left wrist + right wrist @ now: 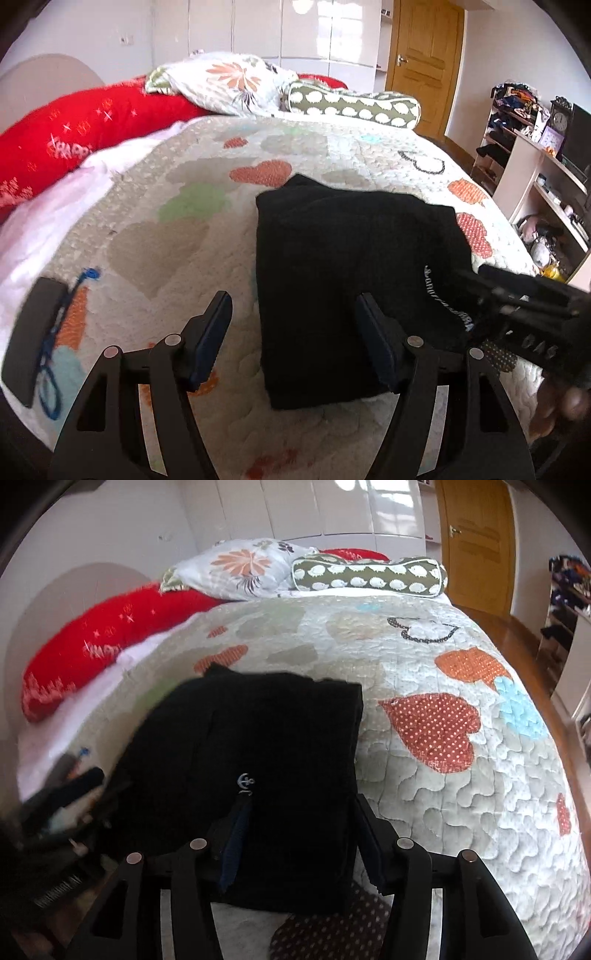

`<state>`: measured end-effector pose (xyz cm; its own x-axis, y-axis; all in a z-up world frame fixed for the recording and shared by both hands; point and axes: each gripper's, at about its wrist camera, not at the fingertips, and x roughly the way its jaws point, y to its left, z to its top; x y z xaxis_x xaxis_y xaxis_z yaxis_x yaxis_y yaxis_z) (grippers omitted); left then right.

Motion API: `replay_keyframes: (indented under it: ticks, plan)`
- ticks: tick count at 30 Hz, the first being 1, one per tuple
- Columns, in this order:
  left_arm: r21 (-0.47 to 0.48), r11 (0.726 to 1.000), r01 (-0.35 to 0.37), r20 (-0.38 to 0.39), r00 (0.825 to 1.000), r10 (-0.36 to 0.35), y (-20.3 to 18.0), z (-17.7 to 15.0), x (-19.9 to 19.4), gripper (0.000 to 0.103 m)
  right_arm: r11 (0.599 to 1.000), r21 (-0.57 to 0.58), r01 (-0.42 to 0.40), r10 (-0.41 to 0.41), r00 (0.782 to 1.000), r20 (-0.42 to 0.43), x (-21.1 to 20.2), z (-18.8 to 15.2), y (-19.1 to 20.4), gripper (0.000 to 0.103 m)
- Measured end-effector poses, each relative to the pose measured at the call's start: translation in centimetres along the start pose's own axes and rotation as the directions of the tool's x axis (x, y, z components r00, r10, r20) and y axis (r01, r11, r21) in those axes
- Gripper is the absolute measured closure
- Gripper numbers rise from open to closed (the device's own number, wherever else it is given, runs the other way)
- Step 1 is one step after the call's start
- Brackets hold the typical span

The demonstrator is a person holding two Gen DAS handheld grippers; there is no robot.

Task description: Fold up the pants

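The pants (332, 273) are seen as plain black; the bed quilt (443, 805) is patterned with orange, dotted red and blue hearts; a red cushion (92, 125) is sprinkled with white stars.

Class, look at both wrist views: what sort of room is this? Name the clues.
A home bedroom, most likely: a bed under a quilted heart-patterned cover, a floral pillow at its head, and folded black pants lying on it.

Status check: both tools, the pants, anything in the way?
Left tool open, empty. Right tool open, astride the folded black pants on the quilt. Nothing in the way.
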<state>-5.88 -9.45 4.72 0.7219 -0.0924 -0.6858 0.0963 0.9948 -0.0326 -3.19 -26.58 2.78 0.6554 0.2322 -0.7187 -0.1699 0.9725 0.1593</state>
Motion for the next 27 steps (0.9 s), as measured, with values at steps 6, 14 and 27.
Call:
replay_keyframes:
  ticks: [6,14,27]
  plan:
    - [-0.005,1.0,-0.01,0.051,0.999,0.01,0.1,0.2,-2.8,0.033,0.999,-0.044,0.021,-0.014,0.99,0.144,-5.2,-0.2,2.0,0.05]
    - [-0.012,0.999,-0.041,0.12,0.992,0.042,0.1,0.1,-6.3,0.033,0.999,-0.037,0.023,-0.015,0.979,0.202,-8.0,-0.4,3.3,0.048]
    - [-0.02,0.999,-0.043,0.15,0.988,0.045,0.0,-0.5,-8.6,0.033,0.998,-0.065,0.021,-0.006,0.976,0.217,-9.7,-1.3,5.0,0.045]
